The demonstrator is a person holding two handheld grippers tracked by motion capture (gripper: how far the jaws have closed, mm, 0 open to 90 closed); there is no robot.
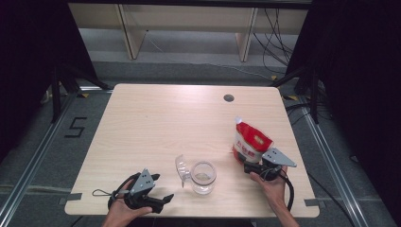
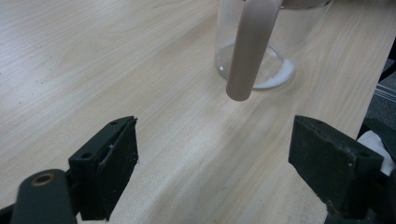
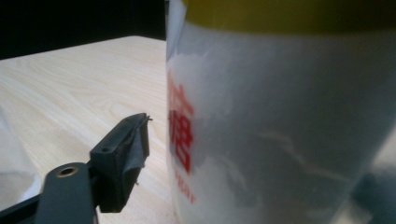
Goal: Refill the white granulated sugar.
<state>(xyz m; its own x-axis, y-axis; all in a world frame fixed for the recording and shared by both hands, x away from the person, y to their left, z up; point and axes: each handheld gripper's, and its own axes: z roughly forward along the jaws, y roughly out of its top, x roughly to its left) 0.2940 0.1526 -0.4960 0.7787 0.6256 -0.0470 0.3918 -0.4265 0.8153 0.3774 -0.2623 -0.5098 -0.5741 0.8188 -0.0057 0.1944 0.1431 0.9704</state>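
Observation:
A red and white bag [image 1: 250, 141] stands upright on the table's right side. My right gripper [image 1: 254, 167] sits at the bag's foot, held by a hand. In the right gripper view the bag [image 3: 280, 121] looms close. The one finger [image 3: 123, 156] that shows stands a little apart from its side; the other is hidden behind the bag. A clear glass jar [image 1: 204, 177] with its hinged lid [image 1: 181, 170] flipped open stands near the front edge, some white powder at its bottom [image 2: 275, 77]. My left gripper [image 1: 163, 201] rests open to the jar's left, its jaws [image 2: 215, 154] wide apart around bare table.
The wooden table [image 1: 156, 123] has a round cable hole [image 1: 229, 98] at the back right. A beige strip [image 2: 250, 51] hangs down in front of the jar. Shelving and loose cables stand beyond the far edge; the front edge is close under both hands.

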